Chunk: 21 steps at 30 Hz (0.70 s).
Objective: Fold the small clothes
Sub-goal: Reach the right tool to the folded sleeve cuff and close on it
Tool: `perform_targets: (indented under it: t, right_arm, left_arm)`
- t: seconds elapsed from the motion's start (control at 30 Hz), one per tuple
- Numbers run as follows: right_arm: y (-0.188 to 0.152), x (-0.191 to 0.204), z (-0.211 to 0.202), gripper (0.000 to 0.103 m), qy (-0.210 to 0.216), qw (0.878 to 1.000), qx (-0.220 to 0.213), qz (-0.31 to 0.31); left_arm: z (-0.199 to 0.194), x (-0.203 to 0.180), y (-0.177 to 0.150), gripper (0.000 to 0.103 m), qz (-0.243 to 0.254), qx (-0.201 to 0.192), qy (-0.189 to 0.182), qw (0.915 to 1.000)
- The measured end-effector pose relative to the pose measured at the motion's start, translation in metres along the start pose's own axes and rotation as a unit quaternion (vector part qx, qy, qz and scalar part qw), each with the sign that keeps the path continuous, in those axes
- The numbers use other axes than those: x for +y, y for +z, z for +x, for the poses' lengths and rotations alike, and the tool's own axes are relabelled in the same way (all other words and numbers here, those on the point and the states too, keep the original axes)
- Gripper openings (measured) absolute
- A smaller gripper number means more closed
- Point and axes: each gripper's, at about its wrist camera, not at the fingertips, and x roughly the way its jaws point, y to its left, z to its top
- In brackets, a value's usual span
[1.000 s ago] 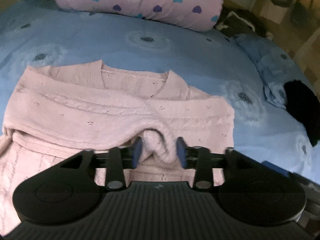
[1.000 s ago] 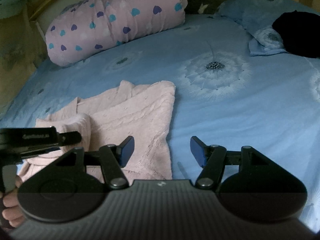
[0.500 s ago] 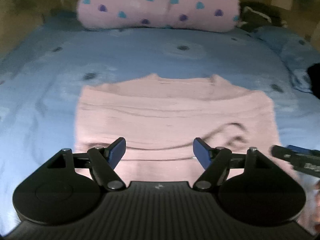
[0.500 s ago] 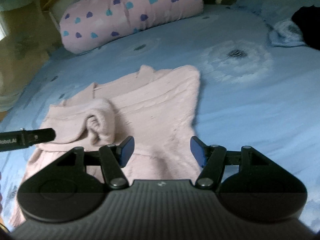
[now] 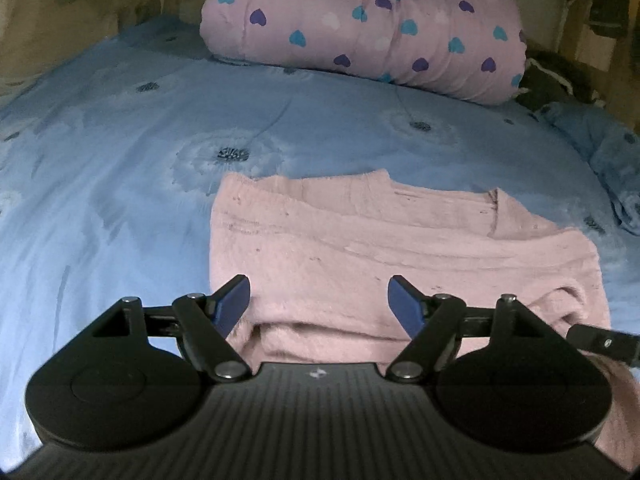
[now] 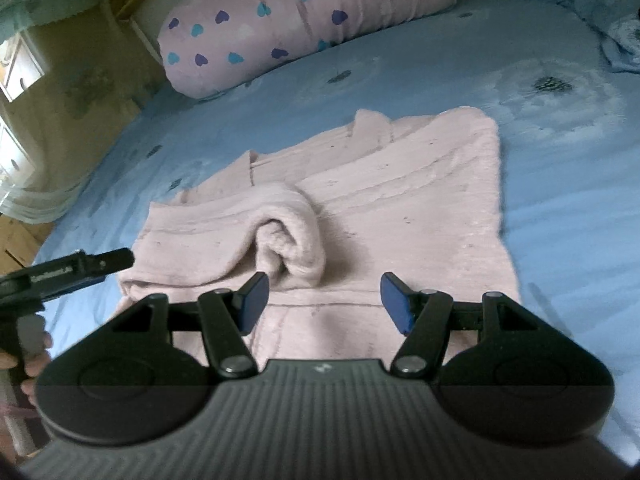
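Note:
A pale pink knitted sweater (image 5: 360, 248) lies flat on the blue bedsheet (image 5: 120, 200), neckline away from me. One sleeve is folded across its chest, and the rolled cuff (image 6: 296, 240) rests near the middle. My left gripper (image 5: 320, 292) hovers open above the sweater's near left part, with nothing between its blue pads. My right gripper (image 6: 324, 292) is also open, just short of the cuff and above the sweater (image 6: 400, 208), holding nothing. The left gripper's body (image 6: 80, 268) and the hand on it show at the left of the right wrist view.
A rolled pink quilt with heart prints (image 5: 360, 28) lies across the head of the bed. A blue pillow (image 5: 612, 160) sits at the right edge, with dark clothing behind it. A wall and a window (image 6: 20, 72) bound the left side.
My left gripper let go of the sleeve cuff, opened wide and pulled back to the left. The cuff now lies on the chest. My right gripper swung left over the sweater.

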Motion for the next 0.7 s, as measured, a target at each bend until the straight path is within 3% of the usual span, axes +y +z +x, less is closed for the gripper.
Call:
perform_targets:
  t: [0.33,0.7]
  right_arm:
    - [0.006,0.025,0.028,0.064,-0.009,0.999,0.0,-0.031]
    - [0.005,0.032,0.046,0.064,-0.036,0.995,0.006,-0.093]
  left_arm:
    - [0.031,0.015,0.0,0.08,-0.036,0.043,-0.017,0.9983]
    - [0.03,0.022,0.006,0.08,-0.063,0.046,-0.025,0.9966]
